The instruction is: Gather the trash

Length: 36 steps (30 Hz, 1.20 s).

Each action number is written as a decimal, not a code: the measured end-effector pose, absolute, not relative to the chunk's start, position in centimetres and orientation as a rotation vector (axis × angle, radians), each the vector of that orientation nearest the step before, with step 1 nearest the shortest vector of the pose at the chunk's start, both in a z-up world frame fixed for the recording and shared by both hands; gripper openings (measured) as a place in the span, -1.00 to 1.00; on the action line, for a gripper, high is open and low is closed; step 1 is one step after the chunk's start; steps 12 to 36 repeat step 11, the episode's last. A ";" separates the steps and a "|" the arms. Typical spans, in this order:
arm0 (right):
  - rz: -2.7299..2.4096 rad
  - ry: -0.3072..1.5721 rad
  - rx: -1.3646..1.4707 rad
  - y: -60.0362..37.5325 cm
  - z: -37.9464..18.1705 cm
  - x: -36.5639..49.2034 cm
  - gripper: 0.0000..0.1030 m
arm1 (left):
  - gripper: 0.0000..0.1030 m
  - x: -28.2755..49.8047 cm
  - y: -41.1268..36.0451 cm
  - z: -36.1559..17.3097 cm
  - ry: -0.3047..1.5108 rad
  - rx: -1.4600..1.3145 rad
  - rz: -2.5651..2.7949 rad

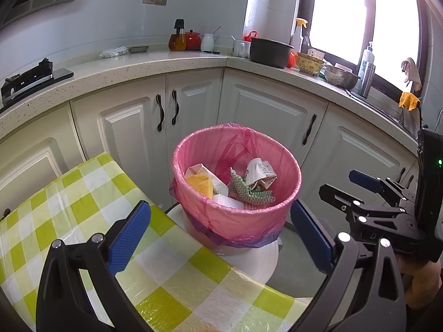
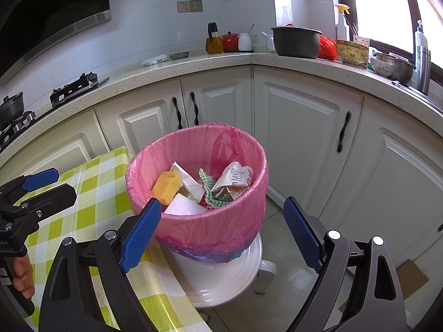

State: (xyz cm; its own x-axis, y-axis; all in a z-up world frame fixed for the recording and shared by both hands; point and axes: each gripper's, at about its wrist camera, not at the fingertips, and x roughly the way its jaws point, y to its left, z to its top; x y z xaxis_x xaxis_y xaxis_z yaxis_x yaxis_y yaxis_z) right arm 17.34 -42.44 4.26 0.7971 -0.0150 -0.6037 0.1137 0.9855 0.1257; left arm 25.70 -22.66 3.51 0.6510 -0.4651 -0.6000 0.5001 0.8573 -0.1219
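Round bin (image 1: 235,221) in crinkled pink liner, yellow sponge (image 1: 200,184) at nine o'clock inside, crumpled paper (image 1: 260,173) at two o'clock, left gripper (image 1: 221,238) and right gripper (image 2: 221,232) both wide open, empty

We see each hand-held gripper, left (image 1: 220,232) and right (image 2: 223,231), built of matte black frames with silver screw heads and textured blue finger pads (image 1: 130,236). Bare-skinned fingers (image 2: 23,275) show at nine o'clock, and a green light (image 1: 439,162) at three o'clock.
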 end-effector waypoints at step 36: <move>-0.068 0.647 0.161 -42.6 4.2 17.4 0.64 | 0.90 26.2 -22.1 3.6 0.679 0.041 -0.540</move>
